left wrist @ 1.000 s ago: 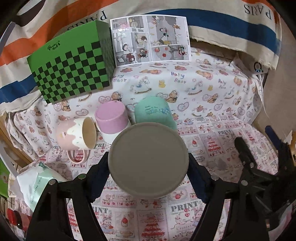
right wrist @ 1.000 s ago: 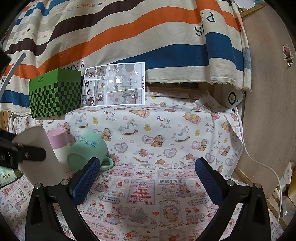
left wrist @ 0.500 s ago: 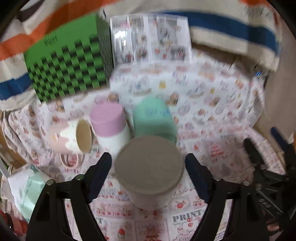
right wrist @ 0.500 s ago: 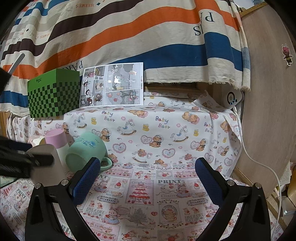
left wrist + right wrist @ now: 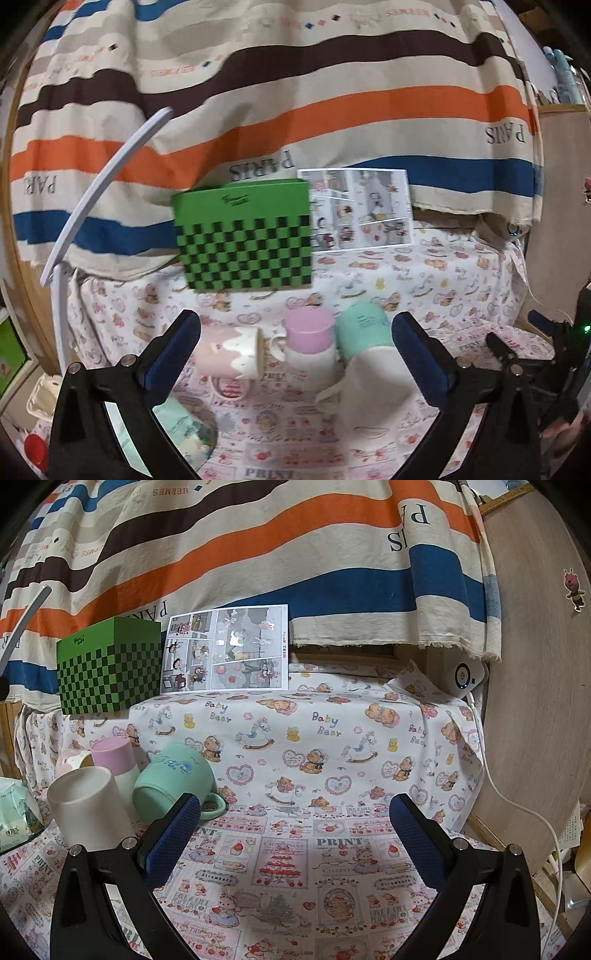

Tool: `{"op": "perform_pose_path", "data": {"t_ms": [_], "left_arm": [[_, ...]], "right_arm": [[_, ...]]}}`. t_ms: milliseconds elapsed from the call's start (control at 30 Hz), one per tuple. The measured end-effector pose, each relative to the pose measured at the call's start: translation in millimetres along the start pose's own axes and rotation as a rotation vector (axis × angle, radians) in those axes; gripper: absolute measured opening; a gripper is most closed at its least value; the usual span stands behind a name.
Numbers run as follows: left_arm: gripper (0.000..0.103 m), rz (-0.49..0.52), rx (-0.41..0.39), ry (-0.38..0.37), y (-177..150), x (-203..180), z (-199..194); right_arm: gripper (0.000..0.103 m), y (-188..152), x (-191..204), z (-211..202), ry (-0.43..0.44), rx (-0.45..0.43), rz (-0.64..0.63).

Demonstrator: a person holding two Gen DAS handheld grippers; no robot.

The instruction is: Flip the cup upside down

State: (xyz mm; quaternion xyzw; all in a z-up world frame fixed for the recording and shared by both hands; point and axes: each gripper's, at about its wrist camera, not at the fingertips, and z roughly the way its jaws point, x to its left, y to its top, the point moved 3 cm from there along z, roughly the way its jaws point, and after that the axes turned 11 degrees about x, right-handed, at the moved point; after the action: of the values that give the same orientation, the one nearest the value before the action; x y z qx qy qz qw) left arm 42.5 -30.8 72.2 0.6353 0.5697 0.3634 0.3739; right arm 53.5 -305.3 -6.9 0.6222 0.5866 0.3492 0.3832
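Observation:
A white cup stands upside down on the printed cloth, base up, handle to the left; it also shows at the left in the right wrist view. My left gripper is open and empty, drawn back from the cup, which stands just inside its right finger. My right gripper is open and empty over the cloth, to the right of the cups.
A pink-topped cup stands inverted. A mint mug and a pink-and-cream mug lie on their sides. A green checkered box and a comic sheet stand behind. A tissue pack lies left. A white cable runs right.
My left gripper set the white cup down base up, let go, opened and drew back and up. The right gripper stayed nearly still.

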Motion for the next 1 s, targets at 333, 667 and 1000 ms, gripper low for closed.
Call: {"op": "perform_pose_path", "data": {"t_ms": [333,667,1000], "left_arm": [[0.103,-0.041,-0.013,-0.039,-37,18,12],[0.103,-0.078,0.017,-0.052,-61,21,34],[0.103,-0.072,0.02,-0.03,-71,23,43]], "right_arm": [[0.103,0,1,0,0.009,-0.001,-0.005],[0.103,0,0,-1,0.01,-0.001,-0.006],[0.103,0,1,-1,0.01,-0.001,-0.006]]}}
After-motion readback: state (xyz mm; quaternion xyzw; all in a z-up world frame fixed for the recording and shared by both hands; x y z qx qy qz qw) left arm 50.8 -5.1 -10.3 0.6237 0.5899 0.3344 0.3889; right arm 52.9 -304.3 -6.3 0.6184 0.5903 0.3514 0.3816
